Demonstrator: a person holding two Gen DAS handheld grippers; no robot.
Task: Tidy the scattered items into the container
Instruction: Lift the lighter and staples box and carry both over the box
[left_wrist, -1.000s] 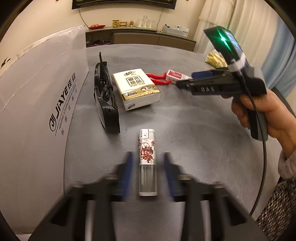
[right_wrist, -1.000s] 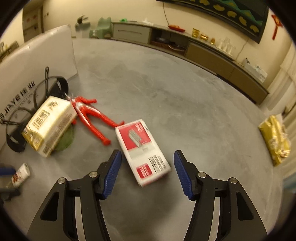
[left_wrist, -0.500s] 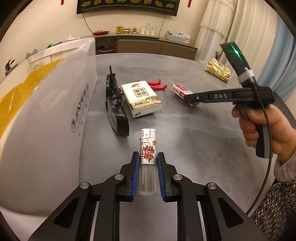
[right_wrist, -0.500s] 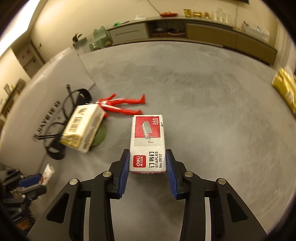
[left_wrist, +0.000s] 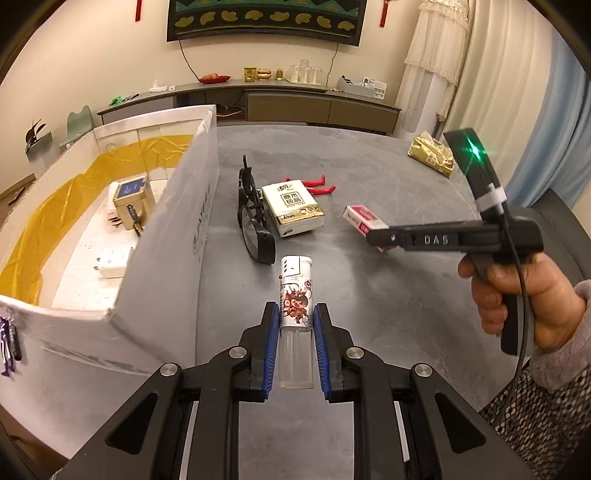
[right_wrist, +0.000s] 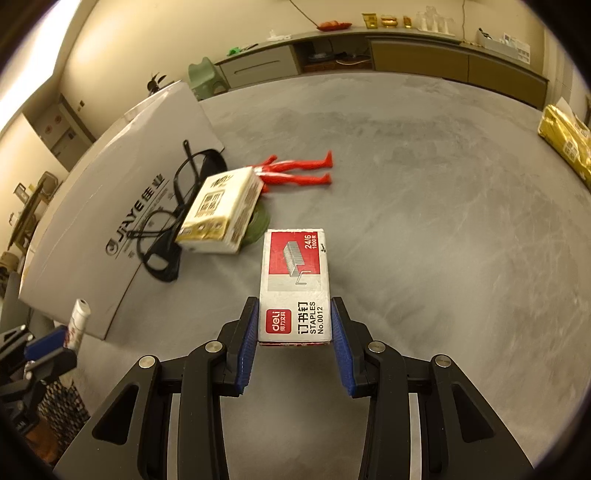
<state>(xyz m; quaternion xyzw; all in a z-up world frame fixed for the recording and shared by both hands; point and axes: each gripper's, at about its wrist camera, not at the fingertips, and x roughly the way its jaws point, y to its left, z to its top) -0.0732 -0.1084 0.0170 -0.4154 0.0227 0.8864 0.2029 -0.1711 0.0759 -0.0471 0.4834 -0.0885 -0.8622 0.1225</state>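
Observation:
My left gripper (left_wrist: 294, 314) is shut on a white lighter (left_wrist: 295, 295) with a cartoon print, held above the grey table. My right gripper (right_wrist: 294, 314) is shut on a red-and-white staples box (right_wrist: 294, 280), lifted off the table; the left wrist view shows that box (left_wrist: 364, 219) in the right gripper's tip. The white cardboard box (left_wrist: 173, 236) stands open at the left, lined with yellow tape, with a gold tin (left_wrist: 131, 199) and a white plug (left_wrist: 112, 262) inside. Black glasses (left_wrist: 255, 221), a tissue pack (left_wrist: 293, 210) and a red toy figure (left_wrist: 319, 186) lie beside it.
A gold packet (left_wrist: 430, 157) lies at the table's far right edge. A person's hand (left_wrist: 524, 295) holds the right gripper's handle, with a cable hanging from it. A green disc (right_wrist: 258, 227) pokes out under the tissue pack. A sideboard (left_wrist: 288, 103) runs along the far wall.
Both grippers closed on their items, the left on the lighter and the right on the staples box, and rose. The box interior has come into the left wrist view.

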